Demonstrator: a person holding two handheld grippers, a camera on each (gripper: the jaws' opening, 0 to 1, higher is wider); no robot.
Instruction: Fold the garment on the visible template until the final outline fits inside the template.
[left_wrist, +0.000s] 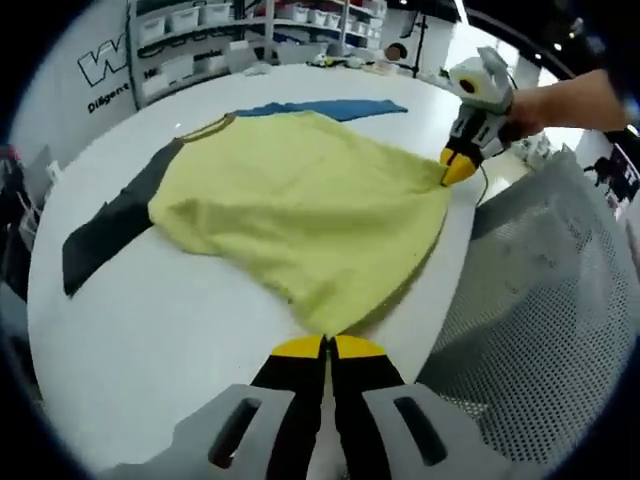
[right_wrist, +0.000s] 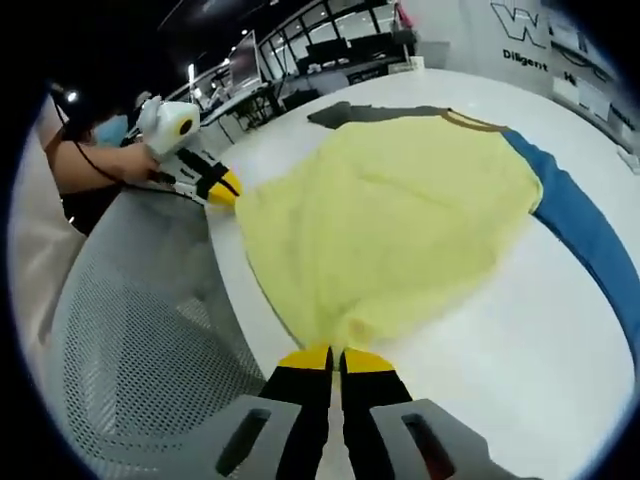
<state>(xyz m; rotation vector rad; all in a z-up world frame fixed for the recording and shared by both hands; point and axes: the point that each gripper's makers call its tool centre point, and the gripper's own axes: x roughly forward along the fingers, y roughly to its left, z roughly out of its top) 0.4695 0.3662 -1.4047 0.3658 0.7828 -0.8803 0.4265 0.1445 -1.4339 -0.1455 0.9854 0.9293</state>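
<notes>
Left gripper view: both grippers' fingers (left_wrist: 327, 347) (right_wrist: 332, 358) clench the yellow garment's (left_wrist: 300, 200) hem.

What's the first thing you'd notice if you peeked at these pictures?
The big yellow shirt spread on the round white table, with a black sleeve on one side and a blue sleeve on the other. Both claws, left and right, are shut on its bottom corners.
</notes>
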